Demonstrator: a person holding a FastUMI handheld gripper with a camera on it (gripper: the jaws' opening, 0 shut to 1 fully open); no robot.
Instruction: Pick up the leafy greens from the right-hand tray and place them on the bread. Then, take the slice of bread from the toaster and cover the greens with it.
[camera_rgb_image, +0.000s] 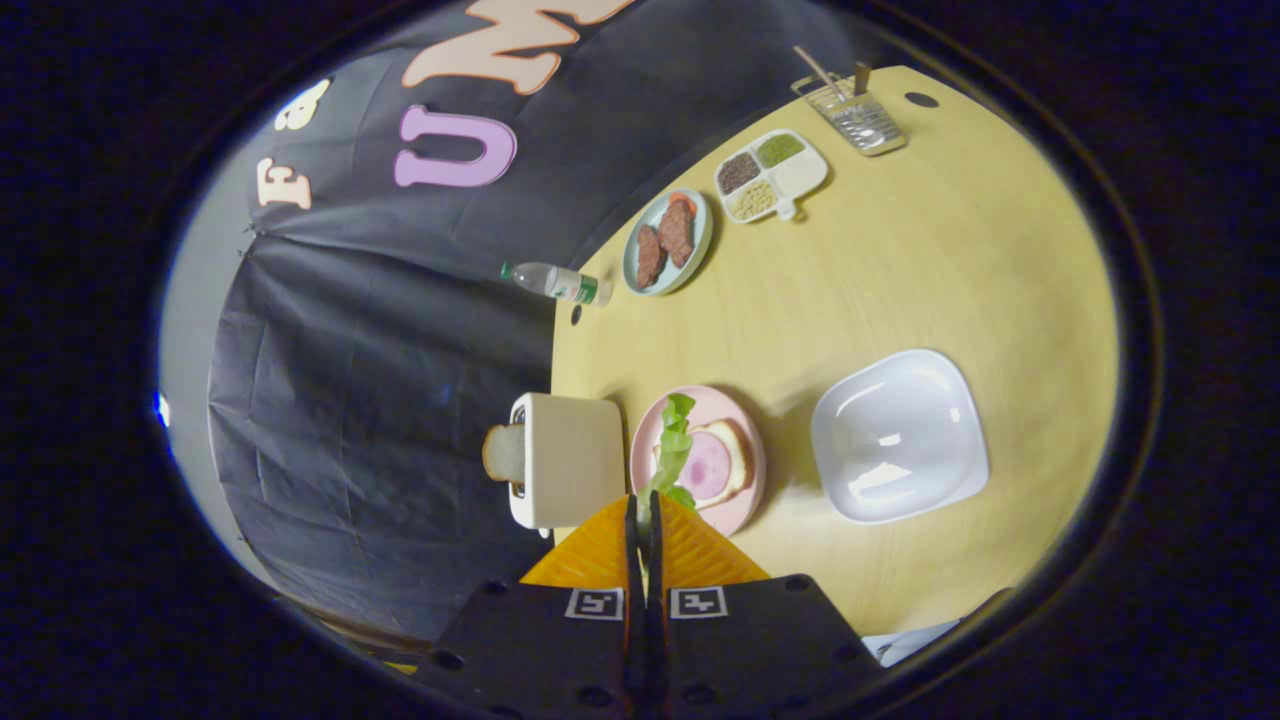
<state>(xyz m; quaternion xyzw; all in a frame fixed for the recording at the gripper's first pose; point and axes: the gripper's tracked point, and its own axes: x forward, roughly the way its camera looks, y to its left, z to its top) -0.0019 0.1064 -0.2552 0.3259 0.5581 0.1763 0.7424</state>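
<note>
The leafy greens (673, 445) hang as a long strip running straight ahead from the fingertips, the near end caught between them and the far end reaching toward the back rim of the pink plate (745, 500). The strip lies over the near side of that plate, partly across the bread (735, 462) with its round slice of pink ham (708, 467).

The gripper (645, 515) points forward and down at the plate, the whole view tilted so the yellow table (900, 270) runs off at a slant. Its two orange fingers (595, 555) are pressed nearly together, with only a thin slit between them, pinching the lower end of the greens.

Just beside the pink plate stands the white toaster (575, 465), with a slice of bread (503, 452) sticking out of its slot. On the plate's other side sits an empty white tray (900, 435). Farther off lie a blue plate of meat (668, 240), a divided dish of grains (772, 175), a water bottle (555, 282) and a wire rack (855, 112).
</note>
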